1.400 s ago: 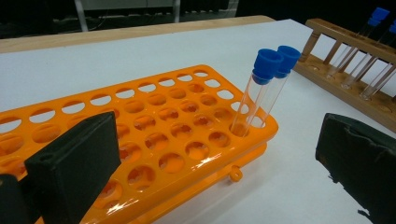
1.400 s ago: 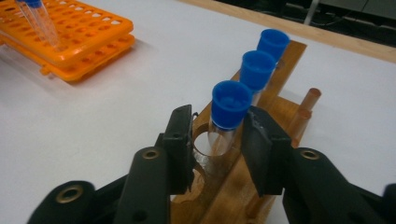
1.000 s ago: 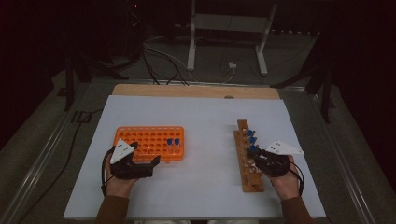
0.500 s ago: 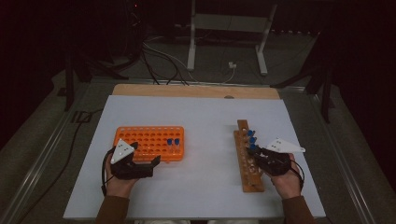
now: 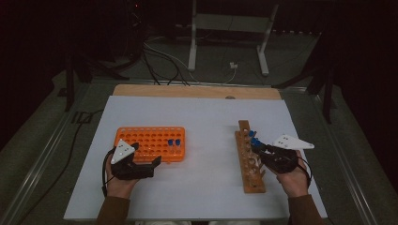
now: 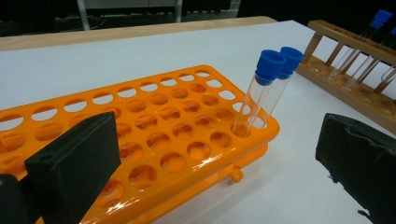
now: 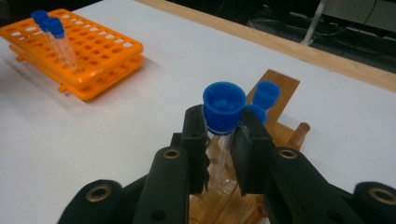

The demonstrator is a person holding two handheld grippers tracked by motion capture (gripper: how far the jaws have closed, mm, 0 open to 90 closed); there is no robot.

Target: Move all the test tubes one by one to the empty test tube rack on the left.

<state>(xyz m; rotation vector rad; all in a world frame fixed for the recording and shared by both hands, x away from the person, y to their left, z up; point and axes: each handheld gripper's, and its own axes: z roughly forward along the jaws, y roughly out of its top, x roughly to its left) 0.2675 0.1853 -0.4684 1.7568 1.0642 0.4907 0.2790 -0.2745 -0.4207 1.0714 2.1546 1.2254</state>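
The right gripper [image 7: 223, 140] clamps a blue-capped test tube [image 7: 223, 116] upright above the wooden rack [image 7: 280, 100]. Far left, the orange rack [image 7: 93, 56] holds two capped tubes [image 7: 58, 42] on the white table [image 7: 140, 130].

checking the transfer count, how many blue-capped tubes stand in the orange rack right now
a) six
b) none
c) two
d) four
c: the orange rack holds two blue-capped tubes side by side at one end, and its other holes are empty; the high view shows the same pair of caps.
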